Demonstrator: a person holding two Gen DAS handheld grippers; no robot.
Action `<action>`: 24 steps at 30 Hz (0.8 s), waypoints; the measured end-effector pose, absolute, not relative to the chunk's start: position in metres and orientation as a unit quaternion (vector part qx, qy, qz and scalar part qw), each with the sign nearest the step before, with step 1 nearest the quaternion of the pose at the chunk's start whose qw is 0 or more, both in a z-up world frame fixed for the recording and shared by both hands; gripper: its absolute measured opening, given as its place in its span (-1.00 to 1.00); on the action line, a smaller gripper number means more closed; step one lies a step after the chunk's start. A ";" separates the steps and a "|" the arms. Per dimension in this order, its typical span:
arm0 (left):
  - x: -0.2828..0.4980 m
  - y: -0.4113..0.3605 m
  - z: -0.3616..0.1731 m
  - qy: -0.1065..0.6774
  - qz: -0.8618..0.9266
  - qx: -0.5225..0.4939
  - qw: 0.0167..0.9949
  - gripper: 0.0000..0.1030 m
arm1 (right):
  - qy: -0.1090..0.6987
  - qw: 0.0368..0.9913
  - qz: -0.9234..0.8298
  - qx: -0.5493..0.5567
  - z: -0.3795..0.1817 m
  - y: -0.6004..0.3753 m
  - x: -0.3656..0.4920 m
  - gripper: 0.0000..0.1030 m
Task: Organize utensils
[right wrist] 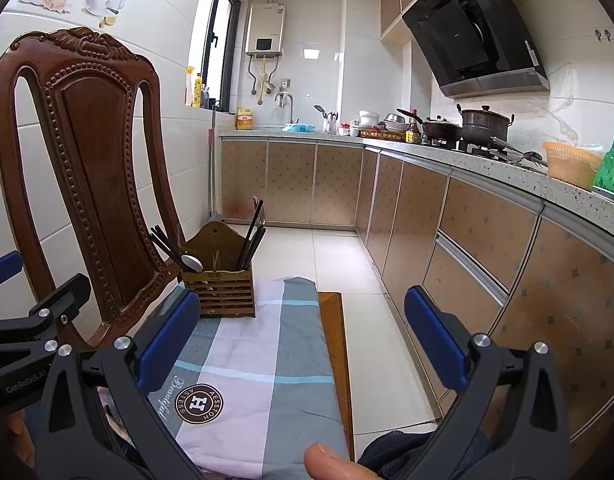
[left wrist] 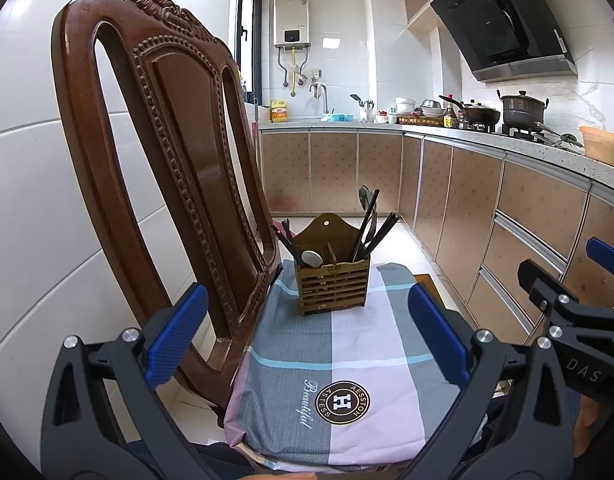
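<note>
Utensil holder sits at 12 o'clock on chair cloth, chopsticks w/ spoon inside. Left gripper & right gripper: jaws wide, empty. Approach slow, grip one handle near top.

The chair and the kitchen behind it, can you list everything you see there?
wooden holder: one, brown, on the cloth at the far end of the chair seat
chopsticks: several, black, standing in the holder
spoon: one, white, in the holder
cloth: one, grey, pink and white checks, over the seat
chair: one, dark carved wood
pots: two, dark, on the stove
basket: one, orange, on the counter
water heater: one, on the far wall
left hand-held gripper: black with blue pads, open
right hand-held gripper: same, open
</note>
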State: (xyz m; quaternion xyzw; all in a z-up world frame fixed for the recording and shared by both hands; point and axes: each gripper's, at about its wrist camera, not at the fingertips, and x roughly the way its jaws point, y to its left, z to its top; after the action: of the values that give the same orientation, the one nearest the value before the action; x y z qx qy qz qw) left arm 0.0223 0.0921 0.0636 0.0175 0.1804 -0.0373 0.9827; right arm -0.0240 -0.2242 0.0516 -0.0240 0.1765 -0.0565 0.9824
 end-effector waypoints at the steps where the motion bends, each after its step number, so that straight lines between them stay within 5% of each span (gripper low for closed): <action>1: 0.022 0.092 0.064 0.181 -0.037 0.018 0.983 0.92 | 0.176 0.982 -0.057 -0.025 0.052 -0.224 -0.024 0.94; 24: 0.022 0.096 0.058 0.184 -0.030 0.021 0.982 0.92 | 0.178 0.982 -0.055 -0.028 0.050 -0.220 -0.023 0.94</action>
State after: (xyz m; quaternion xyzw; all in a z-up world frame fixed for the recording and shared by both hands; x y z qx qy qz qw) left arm 0.0216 0.0963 0.0579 0.0213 0.1840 -0.0298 0.9822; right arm -0.0229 -0.2204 0.0501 -0.0277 0.1779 -0.0554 0.9821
